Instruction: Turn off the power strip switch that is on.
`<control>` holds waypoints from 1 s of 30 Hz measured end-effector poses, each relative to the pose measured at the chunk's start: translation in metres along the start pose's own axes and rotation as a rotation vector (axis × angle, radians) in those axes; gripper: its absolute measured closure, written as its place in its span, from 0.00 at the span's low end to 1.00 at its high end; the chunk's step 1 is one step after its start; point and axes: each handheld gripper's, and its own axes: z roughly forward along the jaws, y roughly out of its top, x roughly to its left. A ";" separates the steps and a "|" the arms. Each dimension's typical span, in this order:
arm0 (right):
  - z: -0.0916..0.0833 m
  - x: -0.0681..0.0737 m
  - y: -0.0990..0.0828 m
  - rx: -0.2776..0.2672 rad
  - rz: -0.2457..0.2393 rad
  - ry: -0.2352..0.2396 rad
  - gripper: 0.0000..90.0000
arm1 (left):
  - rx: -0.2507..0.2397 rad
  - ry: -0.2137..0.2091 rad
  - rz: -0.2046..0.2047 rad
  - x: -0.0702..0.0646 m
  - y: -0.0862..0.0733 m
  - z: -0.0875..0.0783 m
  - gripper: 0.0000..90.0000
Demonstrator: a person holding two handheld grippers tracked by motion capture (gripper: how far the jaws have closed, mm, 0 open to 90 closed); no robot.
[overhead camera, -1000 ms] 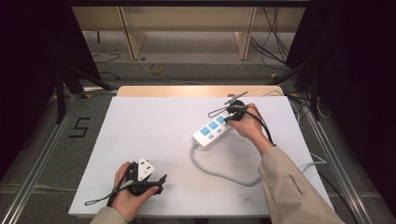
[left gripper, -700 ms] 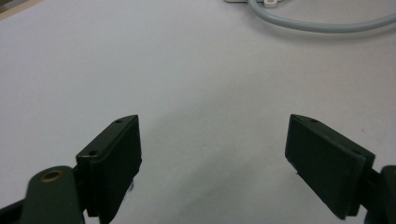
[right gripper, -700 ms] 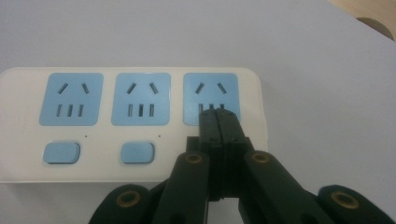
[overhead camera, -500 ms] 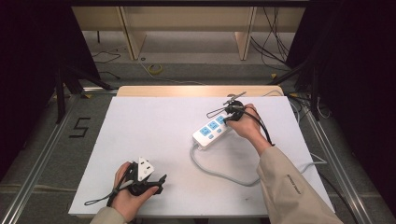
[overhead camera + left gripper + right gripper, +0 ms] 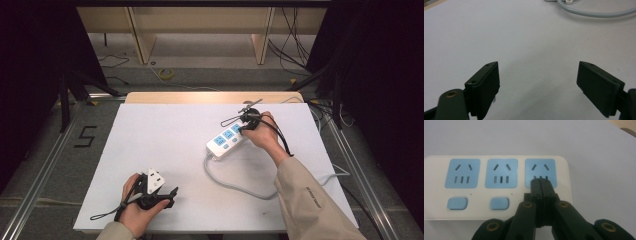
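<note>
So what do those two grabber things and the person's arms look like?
Each grabber is black. The left gripper has two flat, blocky black jaws with small screws, brass-coloured rivets at the joints, a grey three-cornered plate on top and a thin black cable. The right gripper has matching brass rivets. The person wears long beige sleeves with small dark lettering.

White power strip (image 5: 499, 212), centre of the right gripper view: three light-blue socket faces (image 5: 501, 173) with dark slots, and light-blue switches (image 5: 457, 203) below. Pale grey cable (image 5: 235, 182), lower middle of the high view. White tabletop (image 5: 165, 140). Black grippers: left (image 5: 537, 82), right (image 5: 541, 182). Beige sleeve (image 5: 310, 200), lower right.
</note>
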 end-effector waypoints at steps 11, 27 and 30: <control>-0.001 0.000 0.001 0.013 -0.014 -0.018 1.00 | -0.001 0.001 -0.004 0.000 0.000 -0.001 0.20; -0.001 0.001 0.000 0.022 -0.005 -0.017 1.00 | 0.001 0.002 -0.009 0.000 -0.001 -0.001 0.20; 0.000 0.001 0.000 0.023 0.005 -0.017 1.00 | 0.000 0.002 -0.009 -0.001 -0.001 -0.001 0.20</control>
